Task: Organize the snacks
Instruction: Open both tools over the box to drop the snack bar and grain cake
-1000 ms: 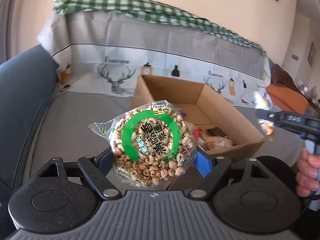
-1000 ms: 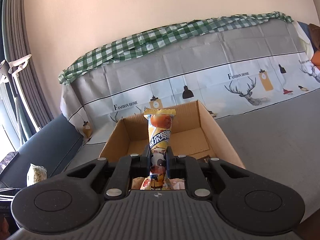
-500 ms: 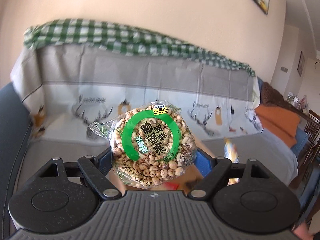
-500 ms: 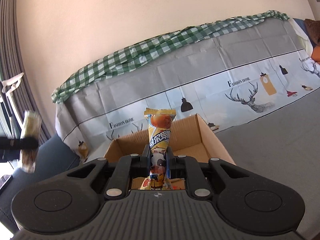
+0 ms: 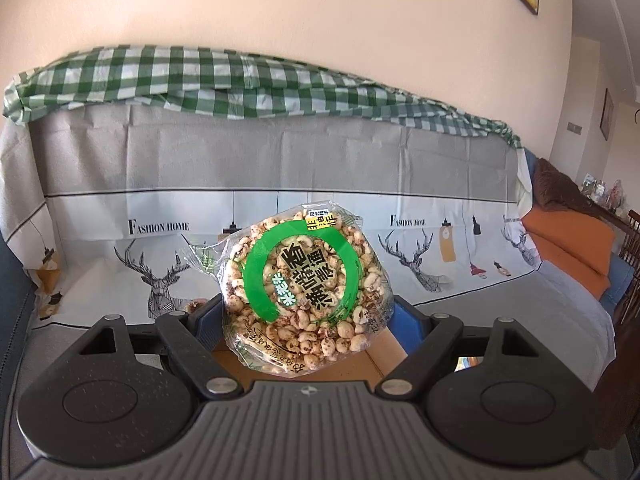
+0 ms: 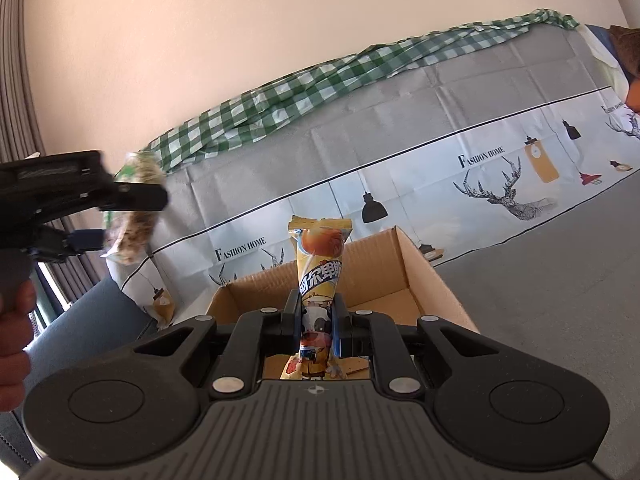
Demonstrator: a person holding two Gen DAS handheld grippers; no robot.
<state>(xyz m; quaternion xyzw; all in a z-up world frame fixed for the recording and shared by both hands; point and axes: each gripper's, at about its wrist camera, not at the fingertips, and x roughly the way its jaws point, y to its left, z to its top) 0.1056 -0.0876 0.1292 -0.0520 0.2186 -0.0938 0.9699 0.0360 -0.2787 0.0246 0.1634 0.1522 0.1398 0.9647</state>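
Left gripper (image 5: 306, 316): clamped on round puffed-grain pack (image 5: 306, 294), raised left of box | Right gripper (image 6: 317, 322): clenched on upright yellow candy stick (image 6: 318, 280) above open cardboard box (image 6: 404, 264), far rim ahead

Green ring on the clear puffed-grain packet (image 5: 306, 294); yellow stick snack (image 6: 318, 280) with a cartoon cow; brown cardboard box (image 6: 404, 276); green-white checked cloth (image 5: 224, 88) over grey, deer-printed sofa cover (image 5: 360, 168).
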